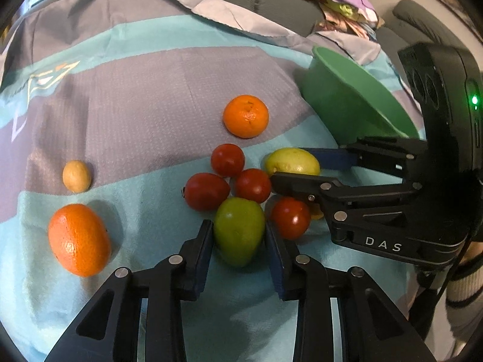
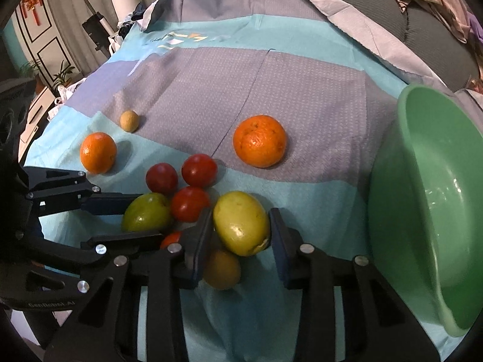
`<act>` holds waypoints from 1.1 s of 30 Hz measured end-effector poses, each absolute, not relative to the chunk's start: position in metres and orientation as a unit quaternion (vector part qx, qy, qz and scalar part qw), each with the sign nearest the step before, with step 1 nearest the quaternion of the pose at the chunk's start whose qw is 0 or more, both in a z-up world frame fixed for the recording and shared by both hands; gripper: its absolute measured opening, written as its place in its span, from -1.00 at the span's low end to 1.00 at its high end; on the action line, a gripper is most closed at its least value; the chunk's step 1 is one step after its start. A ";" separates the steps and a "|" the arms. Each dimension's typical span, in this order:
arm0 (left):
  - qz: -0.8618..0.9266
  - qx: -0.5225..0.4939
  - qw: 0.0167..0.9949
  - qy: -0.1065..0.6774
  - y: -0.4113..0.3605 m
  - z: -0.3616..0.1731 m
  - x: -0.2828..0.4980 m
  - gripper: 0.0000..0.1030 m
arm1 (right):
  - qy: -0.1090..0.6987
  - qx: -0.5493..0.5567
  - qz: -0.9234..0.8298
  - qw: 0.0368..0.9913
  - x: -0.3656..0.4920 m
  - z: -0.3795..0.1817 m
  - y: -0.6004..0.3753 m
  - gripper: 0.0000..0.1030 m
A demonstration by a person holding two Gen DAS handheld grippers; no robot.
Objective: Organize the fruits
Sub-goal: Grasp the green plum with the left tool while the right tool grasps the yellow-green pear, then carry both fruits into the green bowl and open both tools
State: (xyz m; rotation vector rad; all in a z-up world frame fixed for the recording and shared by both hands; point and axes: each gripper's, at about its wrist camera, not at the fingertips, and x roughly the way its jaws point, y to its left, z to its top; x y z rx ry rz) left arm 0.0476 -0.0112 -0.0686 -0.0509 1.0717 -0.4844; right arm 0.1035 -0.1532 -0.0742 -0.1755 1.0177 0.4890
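My left gripper (image 1: 239,235) stands over the cluster of fruit on the striped cloth (image 1: 145,96), its jaws drawn in on either side of the green fruit (image 1: 238,230); both pads sit against its flanks, and it rests on the cloth between them. My right gripper (image 2: 241,229) is likewise narrowed about the yellow-green fruit (image 2: 241,222): the left pad touches it, while on the right pad I cannot tell contact from a hairline gap. Both fruits lie at the near edge of the cluster. Four red fruits crowd just beyond and beside them, one (image 1: 290,217) touching the outer face of my left gripper's right finger. A small orange-yellow fruit (image 2: 222,269) lies beneath my right gripper, partly hidden by its left finger. One orange (image 1: 245,116) sits apart beyond the cluster, a second orange (image 1: 79,239) well off to the left, with a small tan fruit (image 1: 76,176) near it. The green basin (image 2: 428,211) stands at the right, just beside my right gripper, tilted, and holds no fruit in its visible part.
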 end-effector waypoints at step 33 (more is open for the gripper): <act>-0.273 -0.026 0.872 0.405 -0.067 0.018 0.041 -0.35 | 0.347 0.044 0.142 0.926 0.036 0.012 -0.271 -0.28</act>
